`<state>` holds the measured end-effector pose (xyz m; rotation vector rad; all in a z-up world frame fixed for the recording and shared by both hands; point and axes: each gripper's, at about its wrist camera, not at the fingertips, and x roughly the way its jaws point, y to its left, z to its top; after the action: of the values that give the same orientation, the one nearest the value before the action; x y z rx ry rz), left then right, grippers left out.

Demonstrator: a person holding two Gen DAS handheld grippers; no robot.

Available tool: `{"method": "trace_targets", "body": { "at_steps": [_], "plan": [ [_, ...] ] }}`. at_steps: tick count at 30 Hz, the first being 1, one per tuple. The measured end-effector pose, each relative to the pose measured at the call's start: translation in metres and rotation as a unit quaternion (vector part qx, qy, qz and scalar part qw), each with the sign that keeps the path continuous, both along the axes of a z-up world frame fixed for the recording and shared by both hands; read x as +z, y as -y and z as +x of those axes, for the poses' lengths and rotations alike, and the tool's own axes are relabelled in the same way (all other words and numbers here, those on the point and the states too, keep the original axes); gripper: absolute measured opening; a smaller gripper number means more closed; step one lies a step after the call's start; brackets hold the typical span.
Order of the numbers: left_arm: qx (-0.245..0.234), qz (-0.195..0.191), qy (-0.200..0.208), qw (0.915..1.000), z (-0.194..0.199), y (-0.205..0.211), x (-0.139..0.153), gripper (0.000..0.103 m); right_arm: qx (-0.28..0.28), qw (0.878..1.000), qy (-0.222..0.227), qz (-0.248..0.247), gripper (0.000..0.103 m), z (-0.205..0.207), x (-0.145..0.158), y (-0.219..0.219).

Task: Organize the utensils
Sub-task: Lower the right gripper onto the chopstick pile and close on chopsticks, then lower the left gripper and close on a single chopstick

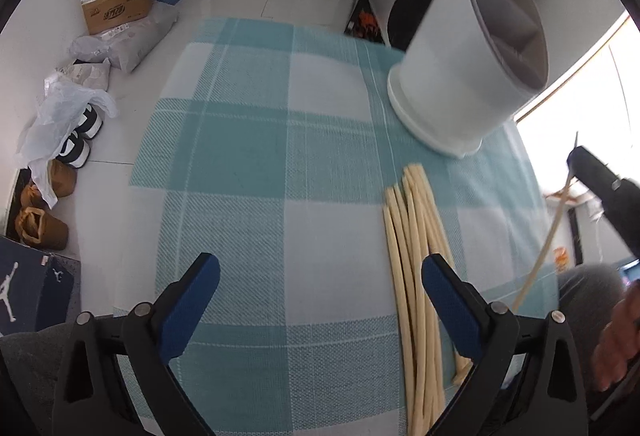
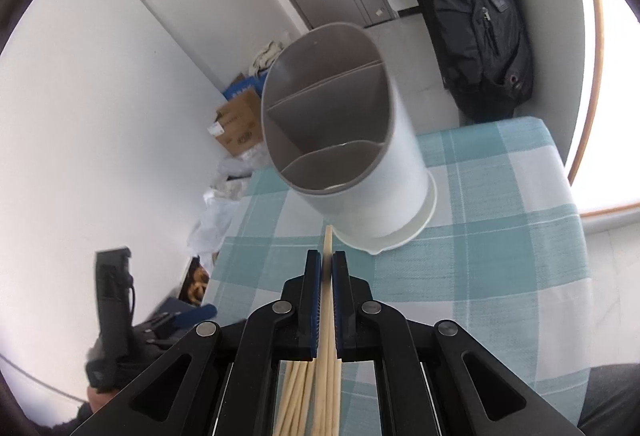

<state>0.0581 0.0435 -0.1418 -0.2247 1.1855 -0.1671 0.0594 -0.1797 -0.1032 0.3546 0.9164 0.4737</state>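
Pinching a chopstick point(image 2: 328, 300), your right gripper point(image 2: 327, 260) is clamped tight; the utensil holder point(image 2: 372, 188) stands just beyond its tips. Your left gripper point(image 1: 320, 276) gapes wide, loose chopsticks point(image 1: 412, 276) by its right finger.

Bright window glare, fisheye edges, slight blur.

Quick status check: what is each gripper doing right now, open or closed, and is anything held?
Left gripper: open, holding nothing, above the chopstick pile.
Right gripper: closed on chopsticks, pointing toward the white holder.
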Motion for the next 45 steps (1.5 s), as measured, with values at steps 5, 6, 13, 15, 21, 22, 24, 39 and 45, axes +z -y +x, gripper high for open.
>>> {"method": "trace_targets", "body": {
  "at_steps": [5,6,13,15,21,22,24,39,45],
  "plan": [
    [0.006,0.038,-0.018,0.9991,0.003,0.009,-0.005,0.098,-0.002,1.000,0.007,0.018,0.005,-0.004,0.001,0.015],
    [0.002,0.048,-0.022,0.9986,0.003,0.012,-0.005,0.098,0.001,1.000,0.011,0.020,0.005,-0.005,0.002,0.017],
    [0.004,0.109,-0.039,0.9933,0.001,0.027,-0.009,0.098,0.016,0.998,0.035,0.039,0.005,-0.008,0.004,0.031],
    [0.012,0.108,-0.052,0.9928,0.002,0.025,-0.010,0.098,0.018,0.998,0.035,0.046,0.005,-0.007,0.002,0.035],
    [0.021,0.126,-0.069,0.9895,0.003,0.023,-0.016,0.095,0.019,0.997,0.024,0.065,0.005,-0.005,-0.005,0.045],
    [0.021,0.131,-0.067,0.9889,0.003,0.024,-0.017,0.095,0.022,0.997,0.022,0.064,0.005,-0.004,-0.007,0.045],
    [0.019,0.137,-0.067,0.9882,0.005,0.027,-0.017,0.094,0.023,0.998,0.018,0.062,0.005,-0.003,-0.008,0.045],
    [-0.014,0.116,-0.047,0.9921,0.016,0.049,-0.010,0.002,0.004,0.997,0.021,0.079,0.005,-0.002,-0.006,0.059],
    [0.004,0.089,-0.013,0.9959,0.023,0.037,0.000,0.002,0.001,0.997,0.035,0.071,0.005,-0.009,-0.003,0.058]
  ]
}}
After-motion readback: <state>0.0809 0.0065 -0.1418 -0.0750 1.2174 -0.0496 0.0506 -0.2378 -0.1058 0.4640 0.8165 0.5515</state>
